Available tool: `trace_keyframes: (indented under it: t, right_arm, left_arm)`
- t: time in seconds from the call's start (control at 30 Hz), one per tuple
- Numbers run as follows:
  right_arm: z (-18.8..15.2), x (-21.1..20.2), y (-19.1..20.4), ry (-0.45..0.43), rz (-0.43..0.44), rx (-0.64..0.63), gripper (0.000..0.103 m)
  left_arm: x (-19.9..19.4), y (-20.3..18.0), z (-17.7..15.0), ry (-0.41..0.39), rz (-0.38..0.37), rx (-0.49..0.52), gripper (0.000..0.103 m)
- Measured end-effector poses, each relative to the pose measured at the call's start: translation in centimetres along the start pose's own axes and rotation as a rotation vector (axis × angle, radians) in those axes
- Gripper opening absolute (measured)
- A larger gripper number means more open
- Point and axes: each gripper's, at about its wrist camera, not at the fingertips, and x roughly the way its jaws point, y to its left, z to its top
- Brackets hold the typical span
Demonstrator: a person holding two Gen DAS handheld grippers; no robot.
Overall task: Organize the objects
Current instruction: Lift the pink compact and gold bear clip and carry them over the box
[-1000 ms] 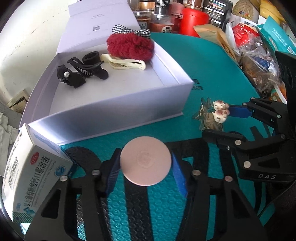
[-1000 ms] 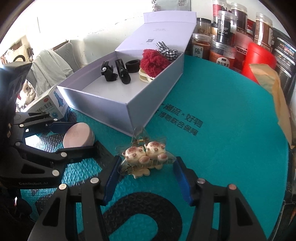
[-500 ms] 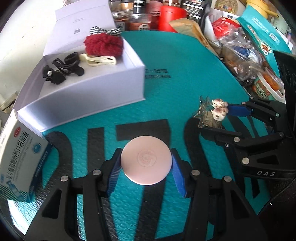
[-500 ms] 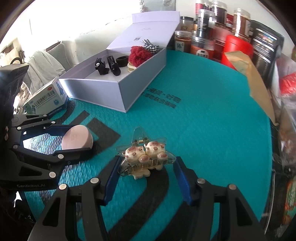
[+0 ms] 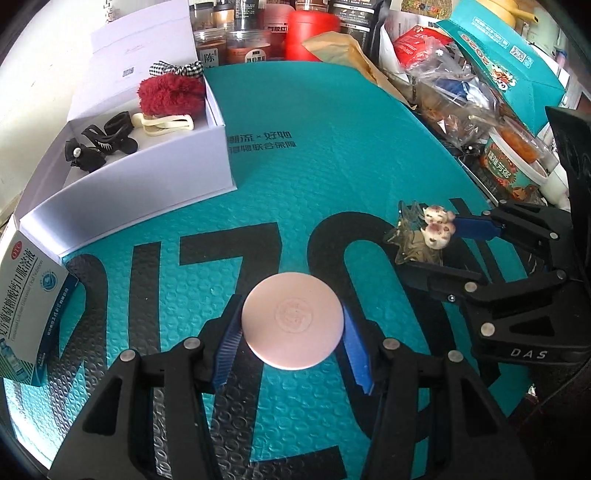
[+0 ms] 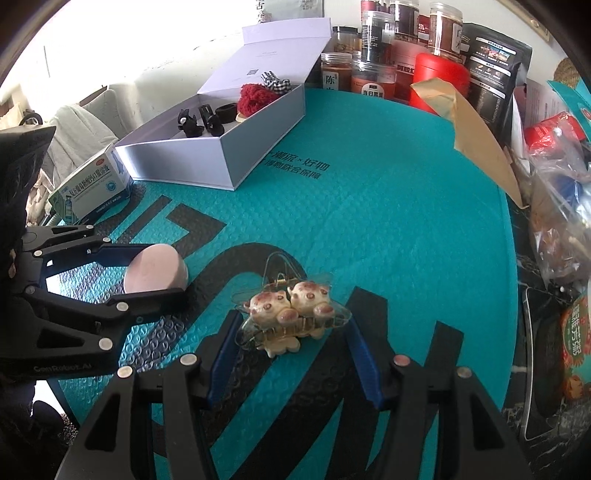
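My left gripper [image 5: 291, 343] is shut on a round pink compact [image 5: 292, 320], held above the teal mat [image 5: 332, 155]; it also shows in the right wrist view [image 6: 153, 271]. My right gripper [image 6: 291, 343] is shut on a clear star-shaped hair clip with two small bear figures [image 6: 291, 310], which also shows in the left wrist view [image 5: 424, 232]. The open white box [image 5: 155, 177] lies at the far left and holds black hair clips [image 5: 99, 140], a cream clip [image 5: 166, 123] and a red fluffy hair tie [image 5: 171, 94].
A medicine carton [image 5: 26, 310] lies left of the box's near corner. Jars and a red tin [image 5: 312, 35] line the back edge. Snack bags, a teal carton [image 5: 506, 70] and a noodle cup [image 5: 513, 158] crowd the right side.
Both grippers have drawn back from the white box with their objects still held. The box now looks smaller and farther away to the left.
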Motion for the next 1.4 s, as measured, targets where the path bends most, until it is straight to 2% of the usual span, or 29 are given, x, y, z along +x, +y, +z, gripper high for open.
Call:
trace_keyframes:
  t: [0.07, 0.1, 0.13, 0.17, 0.23, 0.57, 0.67, 0.77, 0.83, 0.87, 1.4]
  right_arm:
    - [0.1, 0.4, 0.0, 0.003, -0.022, 0.002, 0.059]
    - [0.1, 0.5, 0.0, 0.002, -0.024, 0.002, 0.06]
    - [0.2, 0.6, 0.0, -0.004, -0.019, 0.004, 0.062]
    - [0.2, 0.7, -0.1, -0.008, -0.014, 0.006, 0.064]
    - [0.3, 0.9, -0.2, -0.014, -0.006, 0.013, 0.067]
    - [0.2, 1.0, -0.6, -0.043, 0.01, 0.028, 0.069]
    - [0.1, 1.0, -0.6, -0.044, 0.013, 0.032, 0.069]
    - [0.1, 1.0, -0.5, -0.042, 0.002, 0.028, 0.067]
    - [0.1, 1.0, -0.4, -0.042, -0.008, 0.024, 0.059]
    - [0.1, 1.0, -0.4, -0.042, -0.016, 0.022, 0.059]
    - [0.1, -0.2, -0.6, -0.047, 0.014, 0.033, 0.059]
  left_arm:
    - [0.1, 0.1, 0.0, -0.006, 0.009, 0.002, 0.055]
    - [0.2, 0.1, 0.0, -0.008, 0.018, 0.005, 0.062]
    - [0.4, 0.2, 0.0, -0.007, 0.025, 0.009, 0.073]
    - [0.6, 0.3, 0.0, -0.005, 0.032, 0.015, 0.076]
    - [0.7, 0.5, 0.0, -0.017, 0.038, 0.013, 0.077]
    - [0.8, 0.8, 0.1, -0.03, 0.053, 0.015, 0.077]
    - [0.6, 1.1, -0.2, -0.043, 0.055, 0.0, 0.075]
    - [0.4, 1.2, -0.4, -0.049, 0.064, -0.001, 0.068]
    - [0.1, 1.2, -0.5, -0.049, 0.065, 0.0, 0.052]
    - [0.0, 1.1, -0.5, -0.049, 0.071, 0.002, 0.049]
    - [-0.9, 1.8, -0.3, -0.018, 0.067, -0.04, 0.049]
